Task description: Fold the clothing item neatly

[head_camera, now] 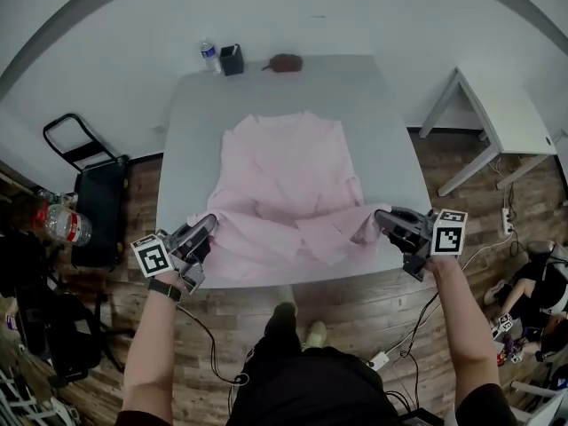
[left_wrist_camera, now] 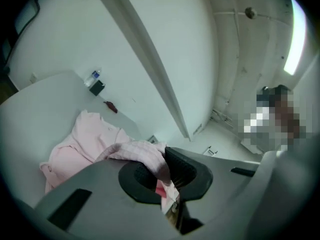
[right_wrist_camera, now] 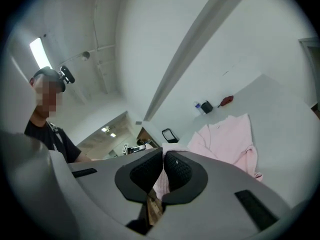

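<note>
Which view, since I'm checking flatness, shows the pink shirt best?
The head view: it shows the whole pink shirt spread on the table. The left gripper view catches only a bunched side past its jaws; the right gripper view, the collar end and one edge.

At the top of the head view, a clear water bottle [head_camera: 209, 56], a black container [head_camera: 232, 59] and a small brown object [head_camera: 285, 62] stand in a row along the far edge of the grey table [head_camera: 191, 122]. A white side table [head_camera: 510, 114] stands at upper right. A black hand truck [head_camera: 89, 176] stands at left on the wood floor [head_camera: 222, 327], with another plastic bottle [head_camera: 64, 223] below it. A power strip [head_camera: 508, 222] lies at right.
</note>
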### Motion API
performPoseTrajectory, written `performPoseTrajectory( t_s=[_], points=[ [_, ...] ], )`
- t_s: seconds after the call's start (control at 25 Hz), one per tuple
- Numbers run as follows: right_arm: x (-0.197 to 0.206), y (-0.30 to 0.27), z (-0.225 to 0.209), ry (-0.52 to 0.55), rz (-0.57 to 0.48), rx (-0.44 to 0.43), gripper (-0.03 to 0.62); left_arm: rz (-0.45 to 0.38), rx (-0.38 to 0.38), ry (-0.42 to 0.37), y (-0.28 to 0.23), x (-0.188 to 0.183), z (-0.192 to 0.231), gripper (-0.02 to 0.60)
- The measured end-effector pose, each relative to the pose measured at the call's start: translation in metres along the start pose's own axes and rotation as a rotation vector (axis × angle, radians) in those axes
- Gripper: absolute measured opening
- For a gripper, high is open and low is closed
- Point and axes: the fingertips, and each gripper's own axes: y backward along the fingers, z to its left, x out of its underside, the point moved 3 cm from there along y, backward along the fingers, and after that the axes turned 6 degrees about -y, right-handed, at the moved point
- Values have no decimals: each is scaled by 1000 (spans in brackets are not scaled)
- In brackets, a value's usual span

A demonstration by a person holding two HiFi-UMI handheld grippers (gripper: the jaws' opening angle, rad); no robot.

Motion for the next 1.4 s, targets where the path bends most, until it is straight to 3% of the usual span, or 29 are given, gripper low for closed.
performPoseTrajectory(
  t_s=[0.16,0.4,0.56,0.68,0.72,0.88,1.0,1.16,1.4],
  points=[
    [-17,-35,-51,-5,70,91,18,36,-37,61,-38,-16,62,18],
    [-8,-41,-102,-38,123,180,20,125,-95,143,-65,7,110,18],
    [-16,-71,-150,-94,207,274,20,173,-121,213,-79,0,162,22],
    [-10,-71,-180,-100,290,399,23,216,-145,247,-78,7,180,153],
    [-7,-68,-189,-96,317,449,26,227,-167,258,-75,10,186,170],
    [1,-51,-215,-112,379,596,128,235,-262,313,-59,16,207,189],
    [-12,-42,-218,-107,393,666,160,219,-284,323,-52,6,208,187],
    [-37,-34,-199,-80,326,643,160,210,-294,308,-45,-2,190,187],
    [-28,-54,-127,70,221,429,160,227,-275,147,-41,7,132,187]
  ],
)
